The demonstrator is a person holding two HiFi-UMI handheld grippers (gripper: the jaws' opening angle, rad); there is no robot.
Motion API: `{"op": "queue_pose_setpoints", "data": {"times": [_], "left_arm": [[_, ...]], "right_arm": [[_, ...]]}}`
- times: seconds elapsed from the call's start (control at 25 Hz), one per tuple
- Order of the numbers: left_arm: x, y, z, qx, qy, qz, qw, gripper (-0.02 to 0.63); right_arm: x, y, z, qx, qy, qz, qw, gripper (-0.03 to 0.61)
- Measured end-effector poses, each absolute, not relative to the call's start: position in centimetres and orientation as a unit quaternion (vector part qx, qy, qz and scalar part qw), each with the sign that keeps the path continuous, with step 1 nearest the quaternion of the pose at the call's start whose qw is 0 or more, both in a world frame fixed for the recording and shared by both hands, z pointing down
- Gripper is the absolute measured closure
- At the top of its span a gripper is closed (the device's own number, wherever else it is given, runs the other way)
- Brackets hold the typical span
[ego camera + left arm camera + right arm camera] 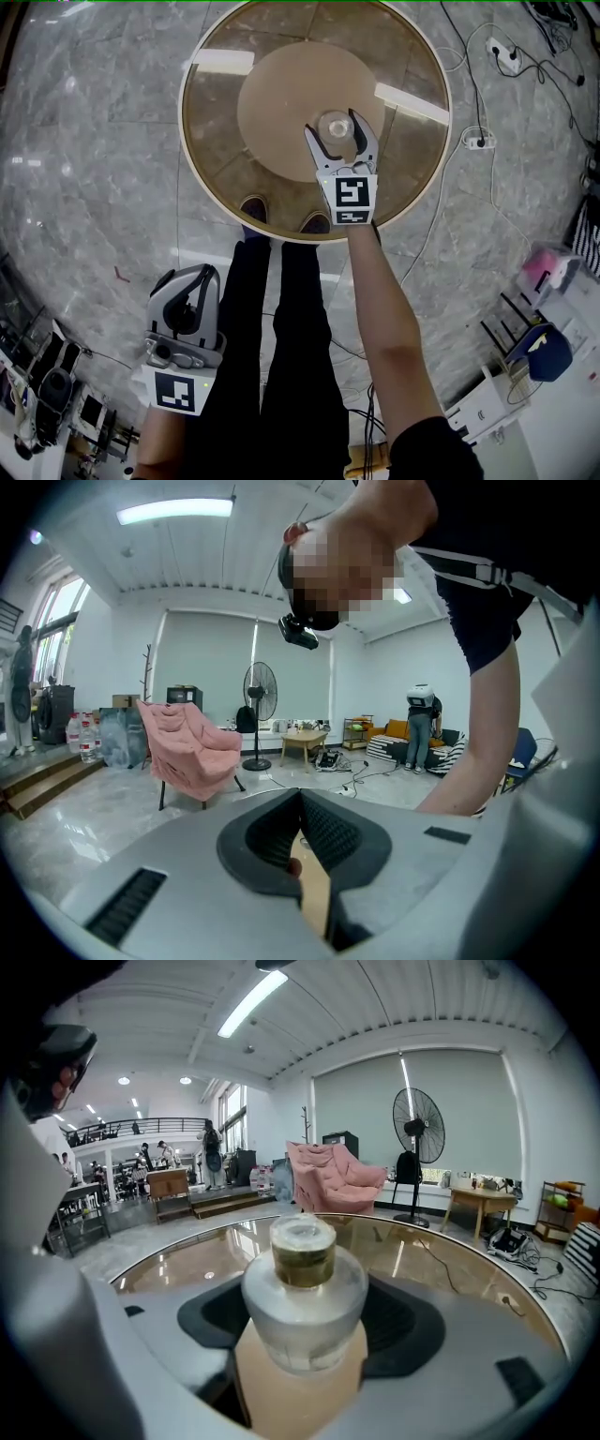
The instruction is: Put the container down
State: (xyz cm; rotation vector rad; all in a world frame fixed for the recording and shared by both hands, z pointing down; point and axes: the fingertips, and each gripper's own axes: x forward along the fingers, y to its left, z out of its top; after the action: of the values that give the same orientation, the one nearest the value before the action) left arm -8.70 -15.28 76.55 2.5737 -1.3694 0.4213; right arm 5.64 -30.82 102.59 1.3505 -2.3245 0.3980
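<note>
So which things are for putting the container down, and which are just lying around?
For the job: container, in the right hand-held gripper; round table under it.

Just lying about: left hand-held gripper, shut and empty; pink chair; standing fan; power strip on the floor.

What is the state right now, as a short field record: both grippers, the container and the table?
right gripper: jaws closed on the container, held out over the table
container: frosted bottle with gold collar, upright between the jaws
container position: above the tan centre disc; cannot tell whether it touches
table: round, glass-topped, nothing else on it
left gripper: low at the person's side, jaws together, holding nothing
</note>
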Motion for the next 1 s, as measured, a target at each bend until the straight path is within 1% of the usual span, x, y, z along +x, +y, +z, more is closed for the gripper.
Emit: {"op": "queue_pose_setpoints", "data": {"times": [0.36,0.52,0.76,1.0], "left_arm": [[-8.1,-14.3,75.7,0.869,-0.466,0.134,0.1,0.589],[-7.8,-14.4,74.2,0.87,-0.467,0.13,0.095,0.589],[-6.7,-14.6,69.8,0.877,-0.458,0.108,0.091,0.589],[-5.6,-15.3,61.6,0.885,-0.449,0.089,0.084,0.589]], "right_arm": [[6.3,-30.0,100.2,0.483,-0.843,0.137,0.194,0.244],[7.6,-28.6,96.9,0.493,-0.839,0.135,0.187,0.242],[9.8,-25.3,87.2,0.495,-0.843,0.139,0.159,0.242],[12.0,-21.7,73.8,0.48,-0.856,0.113,0.156,0.242]]}}
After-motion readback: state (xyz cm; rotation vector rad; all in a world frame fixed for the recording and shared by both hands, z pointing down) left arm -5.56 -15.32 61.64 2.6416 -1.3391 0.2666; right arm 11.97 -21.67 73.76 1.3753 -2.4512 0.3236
